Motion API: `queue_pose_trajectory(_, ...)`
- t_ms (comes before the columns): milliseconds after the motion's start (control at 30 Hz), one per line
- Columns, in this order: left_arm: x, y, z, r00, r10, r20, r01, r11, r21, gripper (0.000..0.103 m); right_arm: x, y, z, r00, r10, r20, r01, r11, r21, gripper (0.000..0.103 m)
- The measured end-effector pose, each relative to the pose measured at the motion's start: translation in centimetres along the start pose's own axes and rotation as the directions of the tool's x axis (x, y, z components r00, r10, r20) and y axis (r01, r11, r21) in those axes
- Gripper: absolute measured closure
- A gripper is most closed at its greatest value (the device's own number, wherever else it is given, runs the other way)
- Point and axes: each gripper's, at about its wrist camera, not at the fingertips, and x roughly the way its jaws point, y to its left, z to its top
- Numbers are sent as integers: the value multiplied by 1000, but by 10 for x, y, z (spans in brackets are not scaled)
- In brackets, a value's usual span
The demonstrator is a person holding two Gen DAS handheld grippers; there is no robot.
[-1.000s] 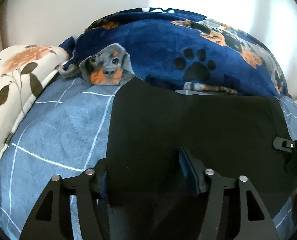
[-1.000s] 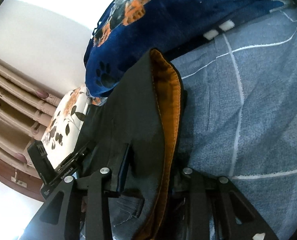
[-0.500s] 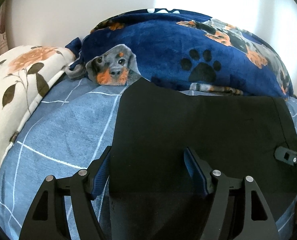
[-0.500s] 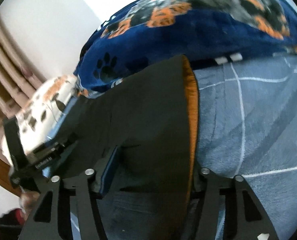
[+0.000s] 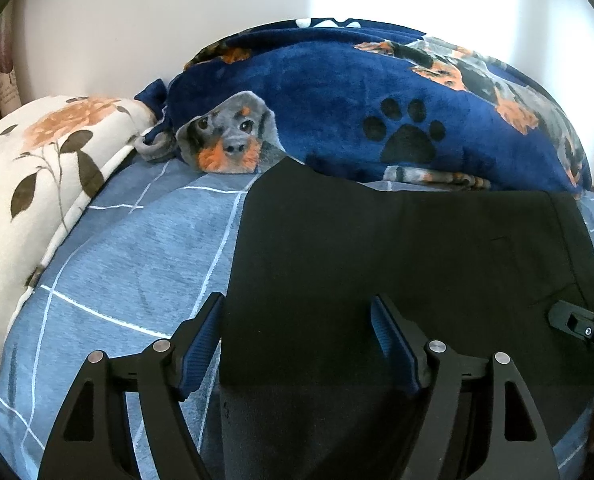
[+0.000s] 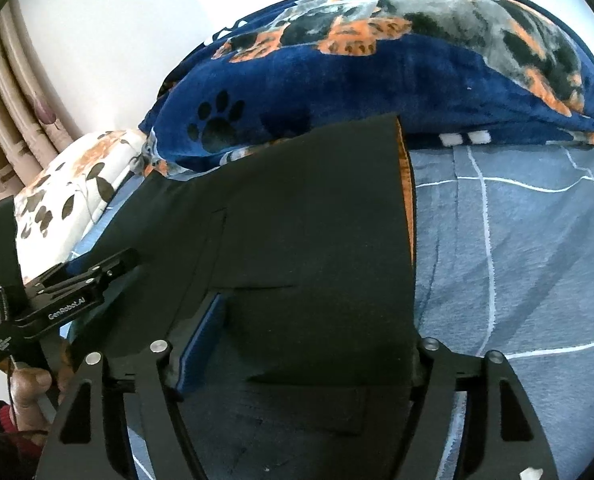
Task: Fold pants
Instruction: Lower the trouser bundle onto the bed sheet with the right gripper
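On the bed, the black pants (image 5: 397, 264) lie flat across a blue bedsheet (image 5: 137, 264) with thin white grid lines, their far edge up against a navy fleece blanket (image 5: 337, 100) printed with dachshunds and paw marks. Over at the left there's a cream pillow (image 5: 37, 168) with orange flowers and brown leaves. The left gripper (image 5: 297, 344) sits over the near left edge of the pants, jaws spreading and released: its left blue pad is out over the sheet just beside the fabric edge, the right pad above the cloth, neither pressing anything. From the right wrist view, the right gripper (image 6: 309, 344) is at the waist end, where an orange lining (image 6: 407, 200) peeks out along the edge. Its jaws are opening too, with the cloth lying loose between them, not pinched. A hand (image 6: 29, 392) in a dark sleeve with a red cuff shows at the bottom left of that view, holding the left gripper.
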Motion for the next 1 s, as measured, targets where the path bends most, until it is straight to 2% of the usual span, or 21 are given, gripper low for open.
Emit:
queue_pose_trajectory(100,-1,-1,0,1000,13,5,-13,1000,6,27,0,2,0,1000,-22,5,22,1000,-5,27)
queue_pose_trajectory(300,-1,-1,0,1000,17,6,-17,1000,9,26,-2,0,-1,999,-47,17,47,999,8,23)
queue_pose_trajectory(1000,-5,-2,1,999,42,21,-43,999,11,24,-5,-1,-1,996,-86,37,85,996,20,18)
